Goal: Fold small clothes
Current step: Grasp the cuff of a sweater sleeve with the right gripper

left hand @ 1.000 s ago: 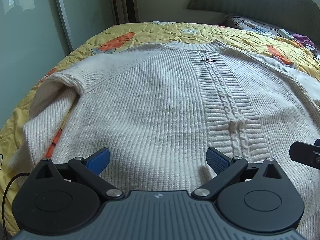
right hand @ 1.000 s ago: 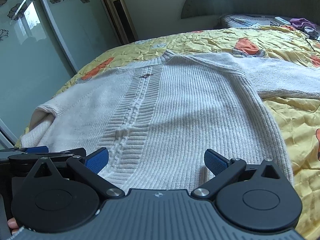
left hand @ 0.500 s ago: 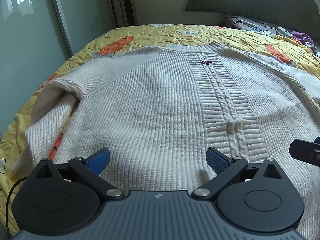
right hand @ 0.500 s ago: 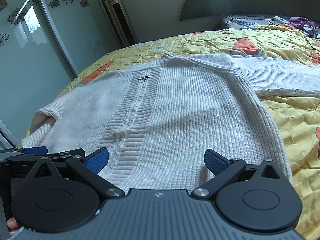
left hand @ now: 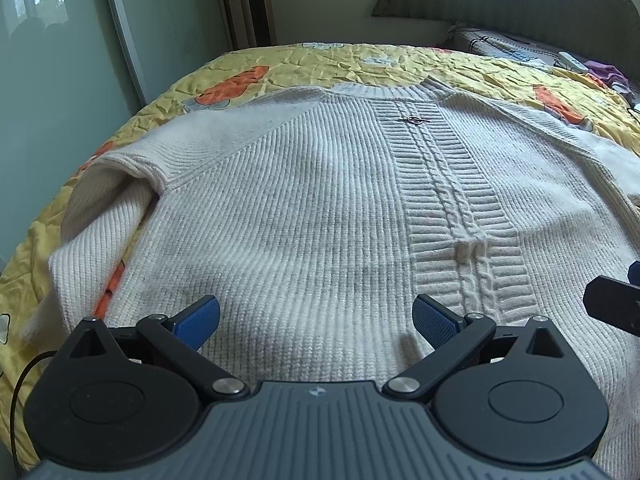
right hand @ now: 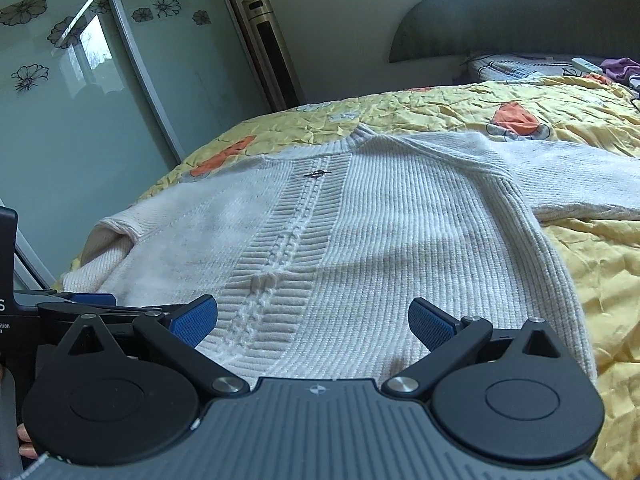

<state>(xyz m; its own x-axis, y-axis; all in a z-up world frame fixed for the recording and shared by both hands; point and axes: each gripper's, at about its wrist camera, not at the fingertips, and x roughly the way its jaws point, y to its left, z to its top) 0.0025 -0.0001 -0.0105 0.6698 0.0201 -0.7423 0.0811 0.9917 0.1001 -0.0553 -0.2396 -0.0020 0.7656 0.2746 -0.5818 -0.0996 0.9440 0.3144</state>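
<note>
A cream knitted sweater [left hand: 304, 216] lies flat, front up, on the bed; it also shows in the right wrist view [right hand: 380, 248]. A cable braid runs down its middle, with a small metal pin [left hand: 414, 120] near the collar. Its left sleeve [left hand: 100, 200] is folded back beside the body. Its right sleeve [right hand: 576, 184] stretches out to the right. My left gripper [left hand: 316, 322] is open and empty, just above the hem. My right gripper [right hand: 312, 320] is open and empty, above the hem right of the braid. The hem itself is hidden under both grippers.
The bed has a yellow quilt [left hand: 340, 64] with orange patches. Glass sliding doors [right hand: 80, 120] stand at the left, a tower fan [right hand: 272, 48] in the corner, a grey headboard [left hand: 500, 4] behind. Pillow, remote and purple cloth [right hand: 620, 66] lie at far right.
Both grippers have drawn back and risen slightly, so the sweater sits lower and more of the room shows. Both stay open. The sweater has not moved.
</note>
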